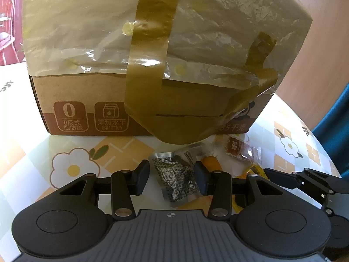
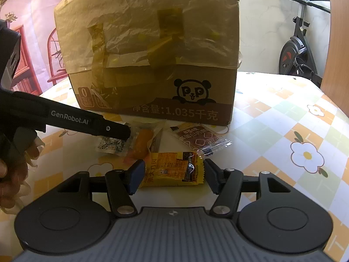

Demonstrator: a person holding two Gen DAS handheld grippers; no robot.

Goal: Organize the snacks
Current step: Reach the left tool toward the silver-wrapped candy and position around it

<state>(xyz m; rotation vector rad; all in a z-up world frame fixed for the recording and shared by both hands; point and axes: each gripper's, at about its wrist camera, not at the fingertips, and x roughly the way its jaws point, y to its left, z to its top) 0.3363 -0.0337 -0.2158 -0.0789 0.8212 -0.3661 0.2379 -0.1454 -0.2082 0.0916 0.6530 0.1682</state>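
A taped cardboard box (image 1: 152, 54) with a panda print stands on the table (image 1: 26, 157); it also shows in the right wrist view (image 2: 152, 54). Several snack packets lie in front of it. My left gripper (image 1: 172, 176) is open, its fingers on either side of a silver packet (image 1: 177, 179) that lies on the table. My right gripper (image 2: 173, 175) is open around a yellow packet (image 2: 172, 171). A brown packet (image 2: 198, 139) and an orange snack in a clear wrapper (image 2: 142, 144) lie between the yellow packet and the box.
The table has a floral checked cover (image 2: 305, 155). An exercise bike (image 2: 298, 43) stands beyond the table at the right. The right gripper's side (image 1: 305, 179) shows in the left wrist view; the left gripper's arm (image 2: 72, 118) crosses the right wrist view.
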